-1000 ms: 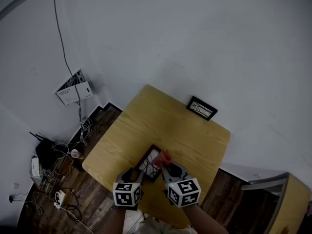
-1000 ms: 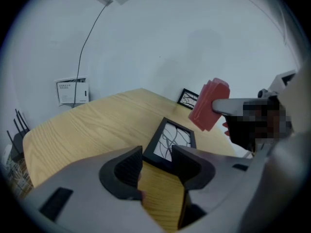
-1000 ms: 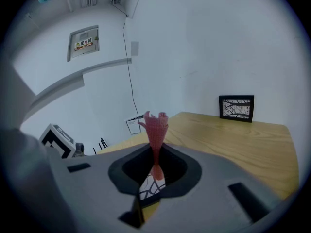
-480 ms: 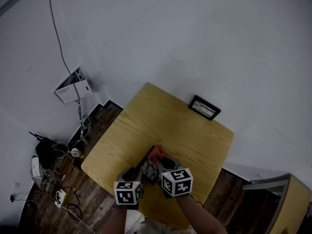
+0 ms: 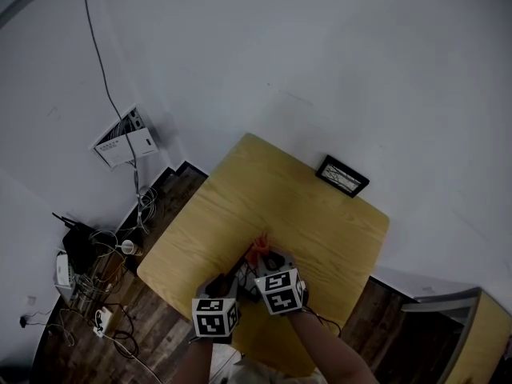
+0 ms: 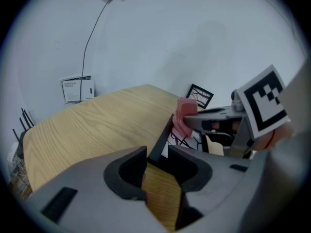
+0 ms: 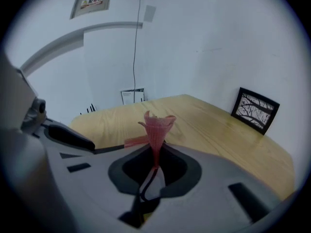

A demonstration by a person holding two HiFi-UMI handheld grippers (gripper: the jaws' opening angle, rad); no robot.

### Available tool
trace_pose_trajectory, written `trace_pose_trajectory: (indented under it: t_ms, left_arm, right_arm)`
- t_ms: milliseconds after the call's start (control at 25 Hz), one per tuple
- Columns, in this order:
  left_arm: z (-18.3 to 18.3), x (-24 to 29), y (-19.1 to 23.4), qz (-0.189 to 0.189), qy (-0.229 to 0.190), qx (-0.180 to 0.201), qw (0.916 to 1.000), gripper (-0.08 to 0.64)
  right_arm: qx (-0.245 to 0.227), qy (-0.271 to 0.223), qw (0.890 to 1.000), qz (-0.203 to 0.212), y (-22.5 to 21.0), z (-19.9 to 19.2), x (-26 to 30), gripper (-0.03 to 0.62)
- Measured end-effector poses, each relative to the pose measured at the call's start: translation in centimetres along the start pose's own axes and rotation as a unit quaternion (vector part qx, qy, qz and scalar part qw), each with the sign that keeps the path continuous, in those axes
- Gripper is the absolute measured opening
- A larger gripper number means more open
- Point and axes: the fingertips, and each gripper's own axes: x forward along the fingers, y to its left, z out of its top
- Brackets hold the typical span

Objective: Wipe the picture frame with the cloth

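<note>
A black picture frame (image 6: 164,134) with a white branch print lies near the front edge of the wooden table (image 5: 320,222). My left gripper (image 6: 156,154) is shut on the frame's near edge; its jaws have just been closing with that edge between them. My right gripper (image 7: 156,157) is shut on a red cloth (image 7: 158,125), which sticks out beyond its tips. In the head view the cloth (image 5: 258,250) sits over the frame (image 5: 244,277), mostly hidden under both grippers. The right gripper (image 5: 262,261) is just right of the left gripper (image 5: 228,285).
A second black frame (image 5: 342,176) stands against the wall at the table's far edge. A wall box (image 5: 124,142) with a hanging cable and a tangle of cables and devices on the floor (image 5: 88,270) lie to the left. A wooden cabinet (image 5: 480,334) stands at the lower right.
My right gripper has come down and to the left with the cloth, over the frame. The left gripper has stayed in place at the frame's near edge.
</note>
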Motion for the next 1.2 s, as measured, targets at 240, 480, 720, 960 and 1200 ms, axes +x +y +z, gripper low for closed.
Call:
trace_pose_trajectory:
  t_ms: [240, 480, 720, 960, 1200]
  left_arm:
    - [-0.1, -0.1, 0.0, -0.002, 0.001, -0.001, 1.0, 0.127]
    - [-0.1, -0.1, 0.0, 0.002, -0.003, 0.003, 1.0, 0.127]
    - [0.0, -0.2, 0.0, 0.01, -0.009, 0.011, 0.9998, 0.127]
    - [0.0, -0.1, 0.0, 0.009, -0.007, 0.009, 0.9999, 0.127]
    - [0.0, -0.3, 0.0, 0.016, -0.013, 0.014, 0.9997, 0.127]
  right_arm:
    - [-0.042, 0.011, 0.999, -0.02, -0.1, -0.5, 0.4, 0.018]
    - [-0.055, 0.022, 0.998, -0.025, -0.2, -0.8, 0.3, 0.018]
    - [-0.057, 0.031, 0.998, -0.025, -0.6, -1.6, -0.4, 0.018]
    - [-0.061, 0.034, 0.997, -0.032, -1.3, -2.6, -1.5, 0.018]
    - [-0.063, 0.039, 0.997, -0.035, -1.6, -3.0, -2.1, 0.018]
